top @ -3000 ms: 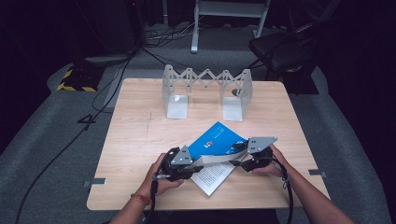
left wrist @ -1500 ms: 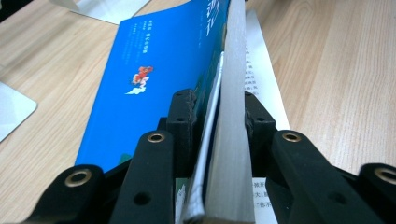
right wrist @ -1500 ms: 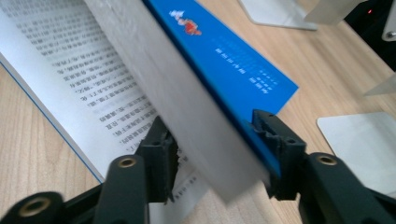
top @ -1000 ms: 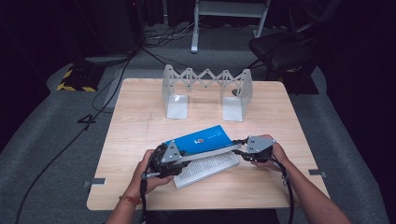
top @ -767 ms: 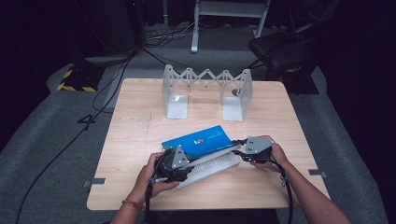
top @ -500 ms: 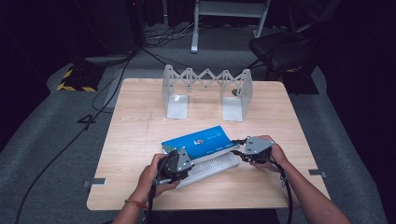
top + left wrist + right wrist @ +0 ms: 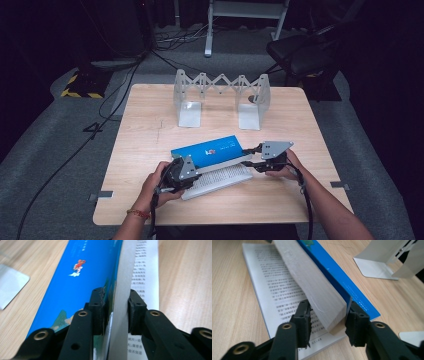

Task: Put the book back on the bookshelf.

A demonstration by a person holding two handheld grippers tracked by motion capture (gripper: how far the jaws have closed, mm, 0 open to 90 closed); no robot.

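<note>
A paperback book with a blue cover (image 7: 207, 150) lies partly open near the front of the wooden table (image 7: 150, 130). Its cover and a thick block of pages (image 7: 312, 282) are lifted off the flat printed pages (image 7: 220, 177). At the book's left end, my left gripper (image 7: 194, 169) (image 7: 116, 312) has just been closing and its pads now press on the cover (image 7: 75, 277) and the page block. My right gripper (image 7: 248, 158) (image 7: 328, 322) straddles the block's other end. Its jaws have just been opening, and the pads sit close beside the paper and the cover's edge.
A grey metal expanding book rack (image 7: 220, 97) stands at the back middle of the table. Bare wood lies to the left and right of the book. A dark chair (image 7: 300, 55) and cables are on the floor behind the table.
The blue cover has come down from a steep tilt to a lower, flatter angle over the printed pages. My left gripper has rolled and closed on the book's left end. The right hand has stayed put.
</note>
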